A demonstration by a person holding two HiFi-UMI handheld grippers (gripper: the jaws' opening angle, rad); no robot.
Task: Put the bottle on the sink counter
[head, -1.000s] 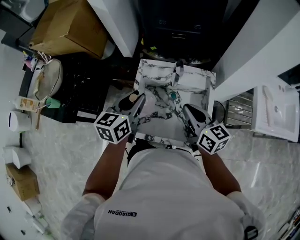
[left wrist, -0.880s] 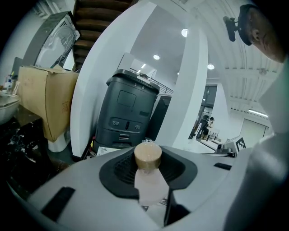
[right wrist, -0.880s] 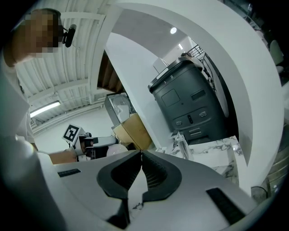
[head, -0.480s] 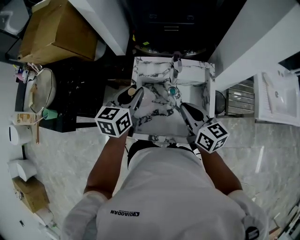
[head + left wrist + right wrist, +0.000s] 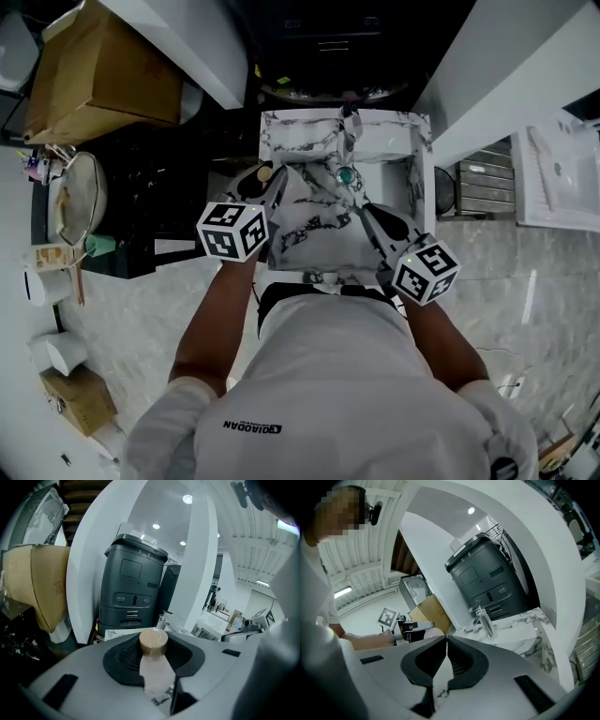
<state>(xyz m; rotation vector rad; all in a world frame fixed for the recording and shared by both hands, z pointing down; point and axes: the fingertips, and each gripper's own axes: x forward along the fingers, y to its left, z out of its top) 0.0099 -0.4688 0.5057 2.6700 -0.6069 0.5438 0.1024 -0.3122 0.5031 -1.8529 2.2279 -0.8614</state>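
A pale bottle (image 5: 157, 677) with a tan cap (image 5: 153, 641) stands upright between the jaws of my left gripper (image 5: 154, 657), which is shut on its neck. In the head view the left gripper (image 5: 272, 187) holds the bottle's cap (image 5: 265, 173) over the left rim of the marble sink counter (image 5: 300, 127). My right gripper (image 5: 364, 211) hovers over the basin's right side, and its jaws (image 5: 446, 641) are shut with nothing between them. The chrome faucet (image 5: 349, 131) stands at the back of the counter.
A dark grey machine (image 5: 133, 592) stands behind the sink. White walls flank it. A cardboard box (image 5: 103, 70) and a black stand with a round sieve (image 5: 80, 192) are at the left. A wire rack (image 5: 483, 183) and a white basin (image 5: 562, 169) sit at the right.
My left gripper has carried the bottle forward and lower, along the sink's left rim. The right gripper has dipped slightly over the basin.
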